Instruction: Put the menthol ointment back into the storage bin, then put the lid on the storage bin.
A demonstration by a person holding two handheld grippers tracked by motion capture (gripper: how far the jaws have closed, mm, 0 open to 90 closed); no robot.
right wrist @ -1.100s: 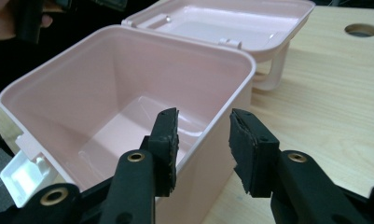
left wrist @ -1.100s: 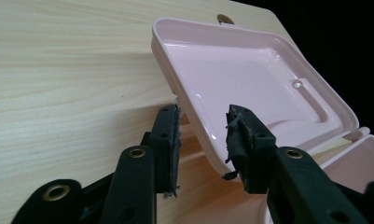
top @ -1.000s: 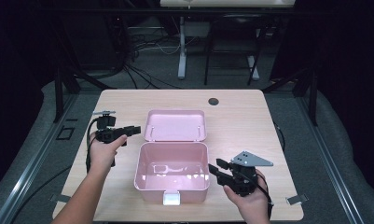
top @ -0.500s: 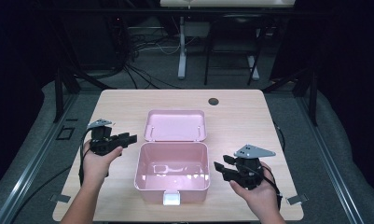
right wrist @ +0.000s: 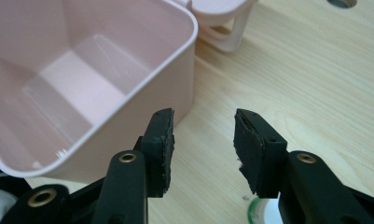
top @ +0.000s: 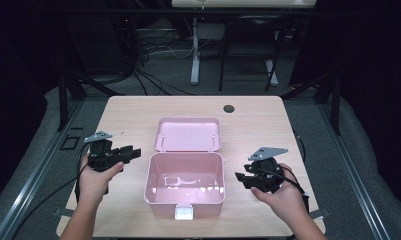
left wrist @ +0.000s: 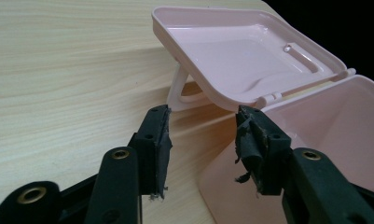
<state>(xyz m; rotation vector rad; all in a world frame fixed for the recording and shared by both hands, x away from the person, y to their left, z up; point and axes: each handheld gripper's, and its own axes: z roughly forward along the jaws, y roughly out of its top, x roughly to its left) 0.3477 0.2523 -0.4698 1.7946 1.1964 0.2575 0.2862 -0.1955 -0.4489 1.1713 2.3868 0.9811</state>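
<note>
An open pink box stands mid-table, empty inside, with its lid laid back and a white latch at the front. My left gripper hovers left of the box and points at its back left corner. Its jaws have just been opening and stand open with nothing between them. From the left gripper I see the lid and the handle ahead. My right gripper sits right of the box. Its jaws widened, have just been closing a little, and stand open and empty. The right gripper faces the box wall.
The wooden table has a dark round hole at the back. A small green-edged round thing lies under my right gripper. Cables and stand legs crowd the dark floor behind the table.
Both hands have drawn outward from the box: the left down and to the left, the right slightly to the right. The box has not moved.
</note>
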